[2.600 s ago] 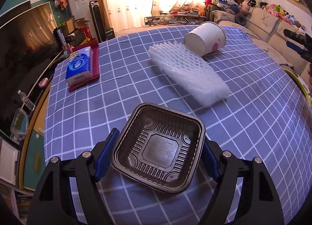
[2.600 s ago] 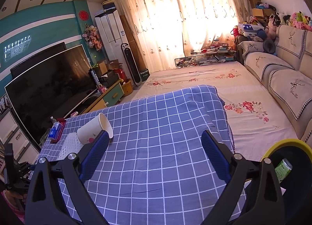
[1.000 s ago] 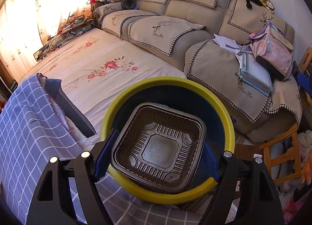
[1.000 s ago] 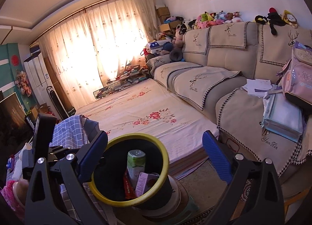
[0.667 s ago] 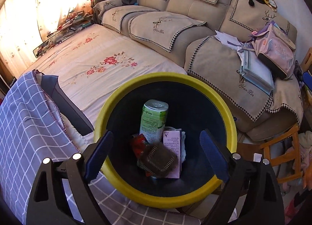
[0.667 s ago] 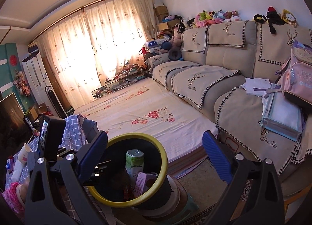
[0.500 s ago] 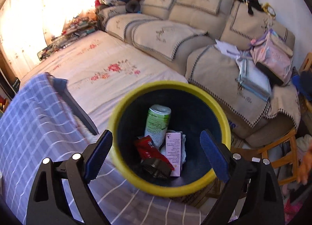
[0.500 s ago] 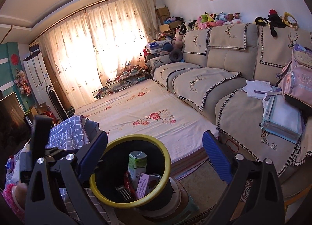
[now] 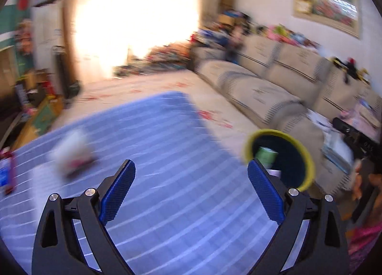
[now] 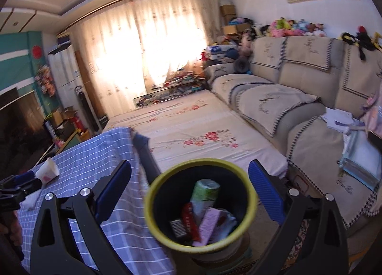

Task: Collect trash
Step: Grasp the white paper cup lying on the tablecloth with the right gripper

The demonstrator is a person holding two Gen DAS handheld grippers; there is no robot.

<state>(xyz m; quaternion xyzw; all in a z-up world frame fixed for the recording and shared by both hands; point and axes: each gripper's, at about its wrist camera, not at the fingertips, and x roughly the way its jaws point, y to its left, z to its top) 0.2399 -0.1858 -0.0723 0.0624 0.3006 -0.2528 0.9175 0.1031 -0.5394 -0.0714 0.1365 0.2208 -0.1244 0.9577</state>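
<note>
— Covering the desk [image 9: 181, 132], the blue checked cloth carried what was left: the paper cup [image 9: 71, 149] lay on its side, blurred, well apart from the yellow-rimmed bin [image 10: 200, 203] beside the desk.

— And the tools?

— The left tool [image 9: 191, 191] was spread wide and empty above the cloth; the right tool [image 10: 189, 192] gaped empty over the bin, which held a green can [image 10: 205, 194], a pink carton and wrappers.

— Best approach?

— Probably straddle the cup across its wall and squeeze gently. Nothing stood between; only motion blur hid detail.

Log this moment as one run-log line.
left gripper: open, empty | right gripper: open, above bin | black tray: in bin | cup: on table
</note>
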